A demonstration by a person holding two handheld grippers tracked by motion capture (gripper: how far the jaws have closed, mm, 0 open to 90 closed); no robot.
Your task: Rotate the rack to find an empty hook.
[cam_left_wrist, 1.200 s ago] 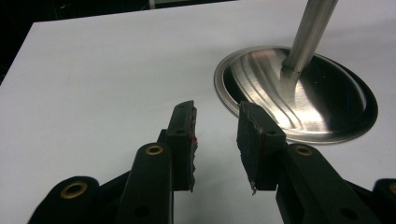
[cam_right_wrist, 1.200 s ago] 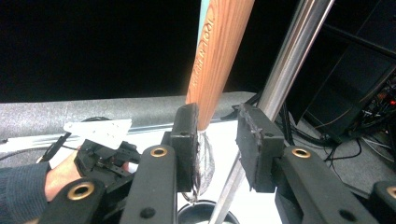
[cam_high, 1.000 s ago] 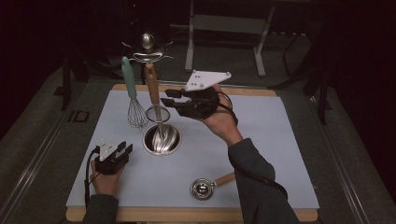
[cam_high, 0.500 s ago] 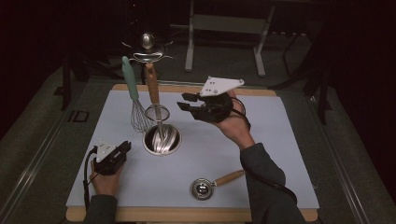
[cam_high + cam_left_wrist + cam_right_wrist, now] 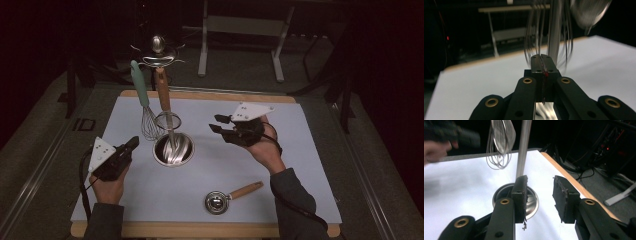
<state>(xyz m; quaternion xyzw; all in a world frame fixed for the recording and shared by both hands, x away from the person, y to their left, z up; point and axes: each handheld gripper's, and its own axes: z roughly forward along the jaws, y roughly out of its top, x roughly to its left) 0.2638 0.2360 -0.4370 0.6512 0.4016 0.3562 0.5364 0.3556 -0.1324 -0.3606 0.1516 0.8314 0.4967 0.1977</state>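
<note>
The mat (image 5: 300, 150) under both grippers is plain pale lilac-white, edged by a light wooden board (image 5: 210, 95). Between the grippers a shiny silver cup (image 5: 173, 150) gleams. Rising from it, the whisk (image 5: 142, 105) has a soft mint-green handle and silver wires, and beside it the strainer (image 5: 165, 102) has a warm brown wooden handle. Both grippers, the left gripper (image 5: 131, 144) and right gripper (image 5: 216, 124), are matt black with brass-coloured rivets and pale grey dotted plates. Near the right gripper lies a scoop (image 5: 216, 202), silver bowl, tan handle.
</note>
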